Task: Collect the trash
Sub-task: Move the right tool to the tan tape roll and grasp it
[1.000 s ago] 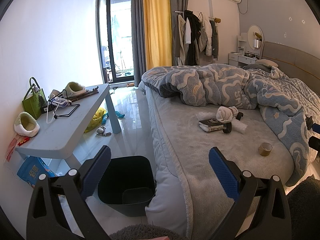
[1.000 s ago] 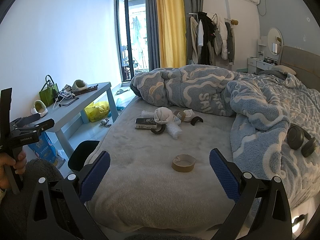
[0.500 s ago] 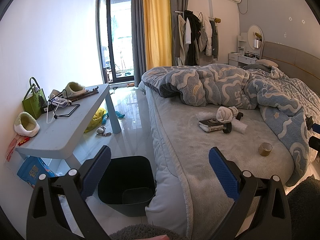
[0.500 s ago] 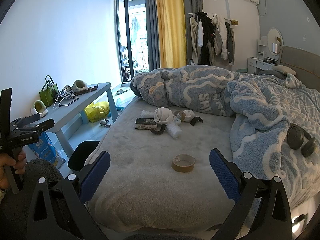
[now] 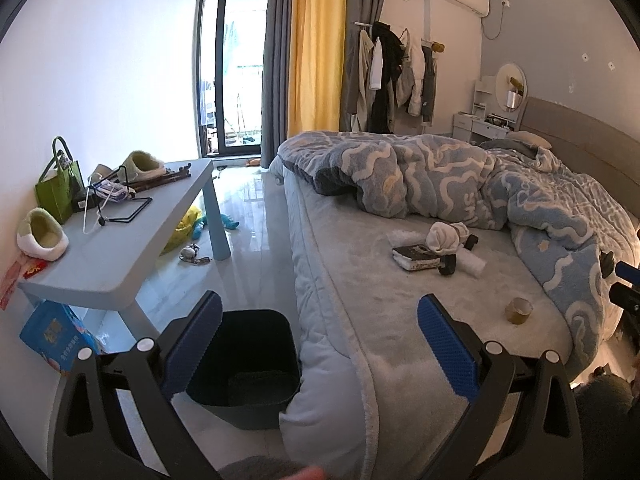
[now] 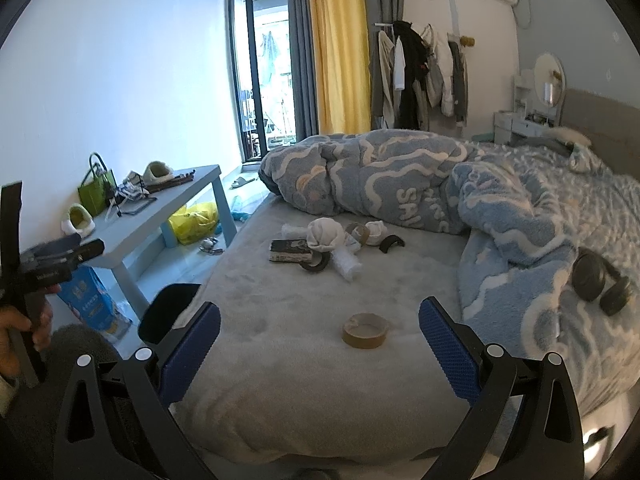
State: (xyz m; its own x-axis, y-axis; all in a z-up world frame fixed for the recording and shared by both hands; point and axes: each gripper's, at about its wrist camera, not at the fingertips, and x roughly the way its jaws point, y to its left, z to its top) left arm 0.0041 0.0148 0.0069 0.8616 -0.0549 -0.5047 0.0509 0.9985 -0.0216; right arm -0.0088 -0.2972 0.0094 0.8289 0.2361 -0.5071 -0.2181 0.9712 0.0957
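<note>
Left wrist view first: the left gripper hangs with its blue pads spread wide and nothing between them. Just below and ahead of its left finger stands the dark trash bin on the floor, tight against the foot corner of the bed. It looks empty, so I judge the collecting has hardly begun. Farther ahead and to the right of this claw lie the cluster of scraps and, well off to its right, the brown tape roll.

Right wrist view: the right gripper is likewise spread and empty, held above the grey bed cover. The tape roll lies flat almost straight ahead of it, slightly toward the right finger, the nearest piece by far. Beyond it sit a crumpled white wad, a dark book-like block, a black tape ring and a white bubble-wrap roll. The headphones on the duvet, far to the right, look like belongings, not rubbish.

To do this step well, I would bring the right claw down over the roll with one pad inside the ring and one outside. The plush cover gives, so press in lightly before closing. Carry it leftward to the bin, keeping clear of the left claw.
</note>
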